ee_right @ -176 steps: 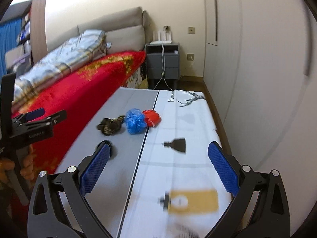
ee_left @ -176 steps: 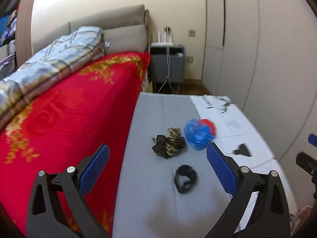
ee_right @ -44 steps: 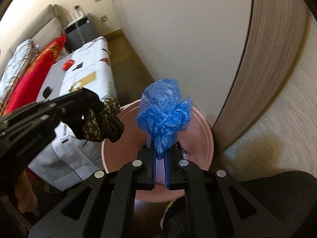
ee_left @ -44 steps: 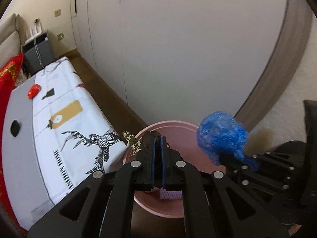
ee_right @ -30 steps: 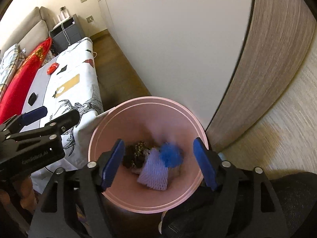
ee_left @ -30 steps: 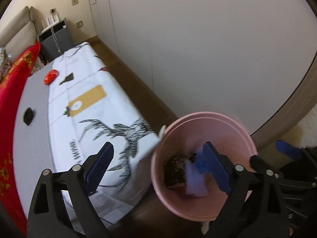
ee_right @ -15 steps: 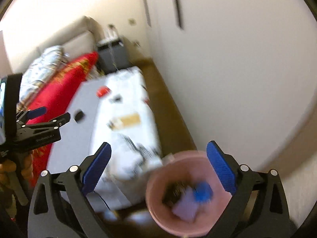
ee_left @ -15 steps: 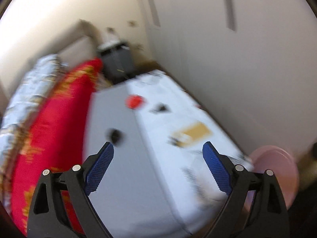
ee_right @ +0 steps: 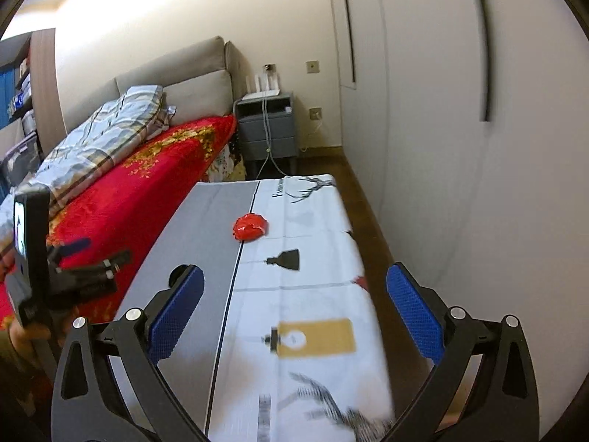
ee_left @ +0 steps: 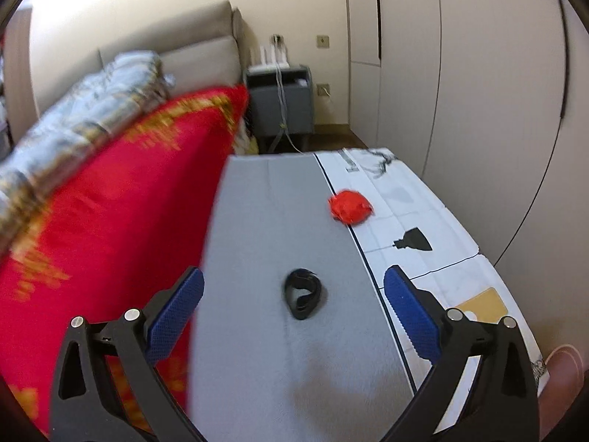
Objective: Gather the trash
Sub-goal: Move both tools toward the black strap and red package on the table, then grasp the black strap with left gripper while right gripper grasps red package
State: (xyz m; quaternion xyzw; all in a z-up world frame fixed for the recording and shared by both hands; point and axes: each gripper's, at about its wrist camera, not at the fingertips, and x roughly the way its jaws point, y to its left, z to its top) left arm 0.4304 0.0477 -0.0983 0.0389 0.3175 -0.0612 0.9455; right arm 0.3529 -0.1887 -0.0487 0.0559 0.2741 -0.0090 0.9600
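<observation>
- red blanket (ee_left: 92, 221) covers a bed to the left of the left claw (ee_left: 292, 311), whose jaws have just been opening and stand wide with nothing gripped.
- black loop of crumpled material (ee_left: 302, 293) lies on the grey cloth (ee_left: 265, 221) between the left claw's blue pads; it looks light and limp, best pinched across one flattened side.
- red crumpled wad (ee_right: 250, 227), ahead and left of centre of the right claw (ee_right: 294, 311), sits on the seam; likely light, crushable, taken across its middle.
- right claw's jaws have just been opening; wide, empty.
</observation>
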